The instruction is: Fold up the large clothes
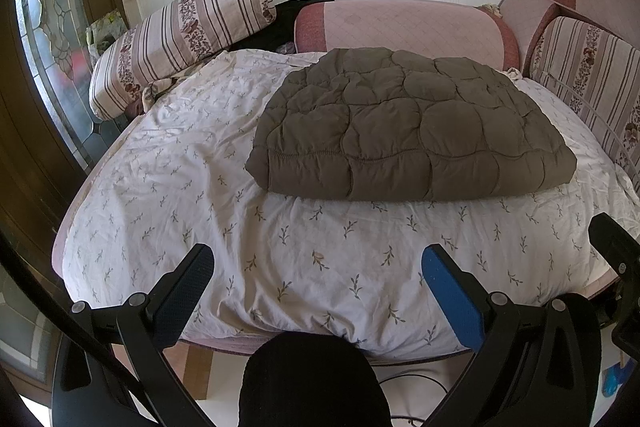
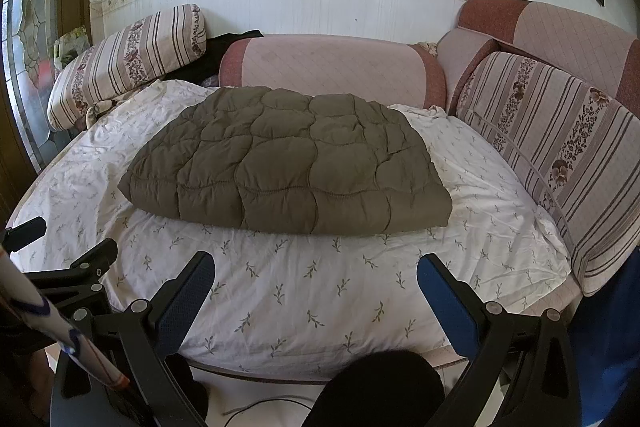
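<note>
An olive-brown quilted coat (image 1: 408, 127) lies folded into a flat bundle on the white leaf-print sheet (image 1: 200, 211) of the sofa seat. It also shows in the right wrist view (image 2: 288, 167). My left gripper (image 1: 318, 263) is open and empty, held above the sheet's front edge, short of the coat. My right gripper (image 2: 314, 267) is open and empty, also in front of the coat and apart from it. Part of the right gripper shows at the right edge of the left wrist view (image 1: 614, 247), and the left gripper's fingers (image 2: 94, 257) show at the left of the right wrist view.
Striped floral cushions stand at the far left (image 1: 176, 39) and along the right (image 2: 560, 155). A pink sofa backrest (image 1: 404, 25) runs behind the coat. A dark garment (image 1: 280, 23) lies at the back. A glass door (image 1: 48, 39) is at the left. A cable (image 2: 260, 407) lies on the floor.
</note>
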